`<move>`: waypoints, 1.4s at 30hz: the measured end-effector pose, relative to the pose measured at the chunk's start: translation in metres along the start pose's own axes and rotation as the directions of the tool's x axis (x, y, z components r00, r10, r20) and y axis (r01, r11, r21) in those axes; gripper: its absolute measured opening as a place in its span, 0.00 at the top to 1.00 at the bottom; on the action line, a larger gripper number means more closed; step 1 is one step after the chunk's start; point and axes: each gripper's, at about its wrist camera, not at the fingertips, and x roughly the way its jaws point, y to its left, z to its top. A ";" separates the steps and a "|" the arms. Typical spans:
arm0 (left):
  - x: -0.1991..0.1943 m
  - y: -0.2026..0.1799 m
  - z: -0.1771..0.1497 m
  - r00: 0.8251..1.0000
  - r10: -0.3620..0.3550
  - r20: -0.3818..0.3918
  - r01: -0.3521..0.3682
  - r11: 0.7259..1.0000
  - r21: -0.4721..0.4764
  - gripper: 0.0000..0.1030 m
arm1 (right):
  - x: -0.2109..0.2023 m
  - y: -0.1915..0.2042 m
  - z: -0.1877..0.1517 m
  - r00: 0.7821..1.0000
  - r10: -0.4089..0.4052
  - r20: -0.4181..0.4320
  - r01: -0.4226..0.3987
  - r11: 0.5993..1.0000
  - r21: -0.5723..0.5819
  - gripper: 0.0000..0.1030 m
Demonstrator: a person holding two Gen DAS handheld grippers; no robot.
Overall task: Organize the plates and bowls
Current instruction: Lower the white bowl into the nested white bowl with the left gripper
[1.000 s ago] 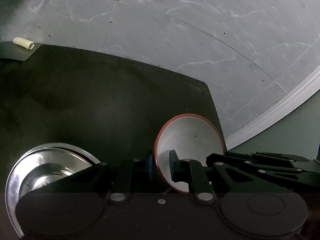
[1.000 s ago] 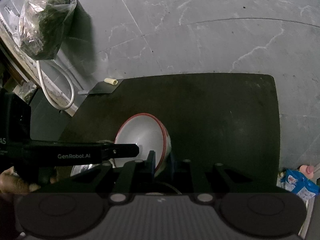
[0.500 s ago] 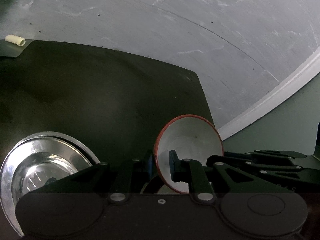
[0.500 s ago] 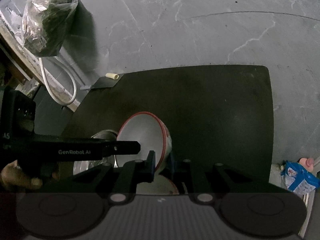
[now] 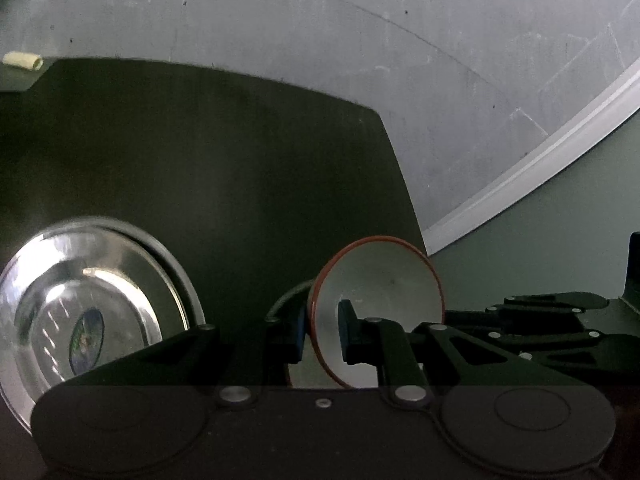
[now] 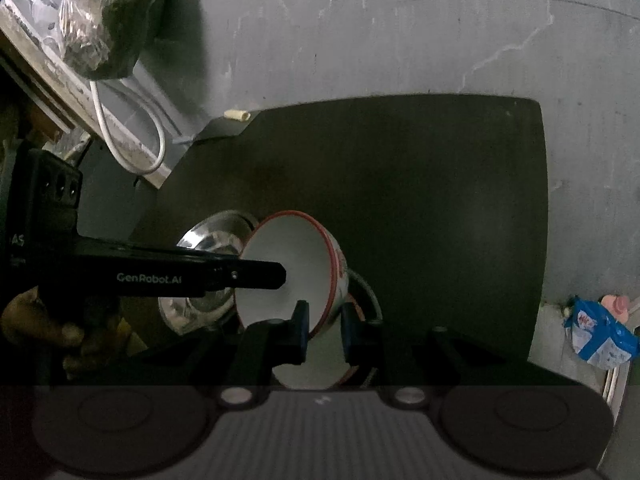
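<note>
Since a second ago, the red-rimmed white bowl [image 6: 292,264] has risen tilted off the dark mat [image 6: 420,184], baring more of the steel plate [image 5: 92,304] and a second white dish under the bowl. Both tools pinch its rim: the left gripper [image 5: 322,330] and the right gripper [image 6: 325,328] each have one finger inside and one outside. Lettering "GenRobot.AI" reads on the left tool's arm in the right wrist view; red marks on the bowl's outside are illegible.
</note>
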 end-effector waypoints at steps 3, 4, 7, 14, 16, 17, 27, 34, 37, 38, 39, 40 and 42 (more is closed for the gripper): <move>0.001 -0.001 -0.006 1.000 -0.002 -0.017 0.002 1.000 0.006 0.84 | -0.001 0.001 -0.005 1.000 0.001 -0.016 -0.001 1.000 0.000 0.82; 0.000 -0.001 -0.007 1.000 -0.003 -0.024 0.003 1.000 0.010 0.84 | -0.001 0.001 -0.007 1.000 0.002 -0.022 -0.002 1.000 0.000 0.82; -0.004 -0.002 -0.008 0.999 -0.004 -0.038 0.005 1.000 0.020 0.84 | -0.002 0.003 -0.010 0.999 0.009 -0.042 -0.009 1.000 -0.002 0.82; -0.004 -0.005 -0.010 0.996 0.014 -0.084 -0.010 0.999 0.044 0.84 | 0.002 0.003 -0.014 0.996 0.020 -0.085 -0.020 1.000 -0.005 0.82; -0.003 -0.004 -0.010 0.995 0.019 -0.097 -0.015 0.999 0.048 0.84 | 0.003 0.002 -0.013 0.995 0.021 -0.095 -0.022 1.000 -0.007 0.82; 0.000 -0.006 -0.010 0.994 0.026 -0.104 -0.021 0.999 0.050 0.84 | 0.004 0.002 -0.013 0.995 0.022 -0.099 -0.023 1.000 -0.009 0.82; 0.014 -0.013 -0.006 0.987 0.060 -0.149 -0.051 0.996 0.069 0.84 | 0.011 0.001 -0.011 0.991 0.011 -0.132 -0.012 1.000 -0.008 0.82; 0.019 -0.013 -0.004 0.987 0.061 -0.151 -0.052 0.997 0.062 0.84 | 0.019 0.002 -0.011 0.989 -0.002 -0.150 0.001 1.000 -0.008 0.81; 0.018 -0.012 -0.006 0.986 0.062 -0.153 -0.052 0.996 0.066 0.84 | 0.021 0.002 -0.011 0.988 -0.009 -0.152 0.008 1.000 -0.010 0.81; 0.018 -0.013 -0.006 0.986 0.062 -0.154 -0.052 0.996 0.066 0.84 | 0.021 0.002 -0.011 0.988 -0.009 -0.153 0.008 1.000 -0.010 0.80; 0.017 -0.012 -0.006 0.986 0.062 -0.154 -0.052 0.996 0.066 0.84 | 0.022 0.002 -0.011 0.988 -0.012 -0.153 0.010 1.000 -0.011 0.80; 0.017 -0.012 -0.006 0.986 0.062 -0.154 -0.052 0.996 0.066 0.84 | 0.022 0.002 -0.011 0.988 -0.013 -0.153 0.011 1.000 -0.012 0.80; 0.017 -0.012 -0.006 0.986 0.061 -0.155 -0.052 0.997 0.065 0.84 | 0.022 0.002 -0.012 0.988 -0.012 -0.154 0.011 1.000 -0.010 0.80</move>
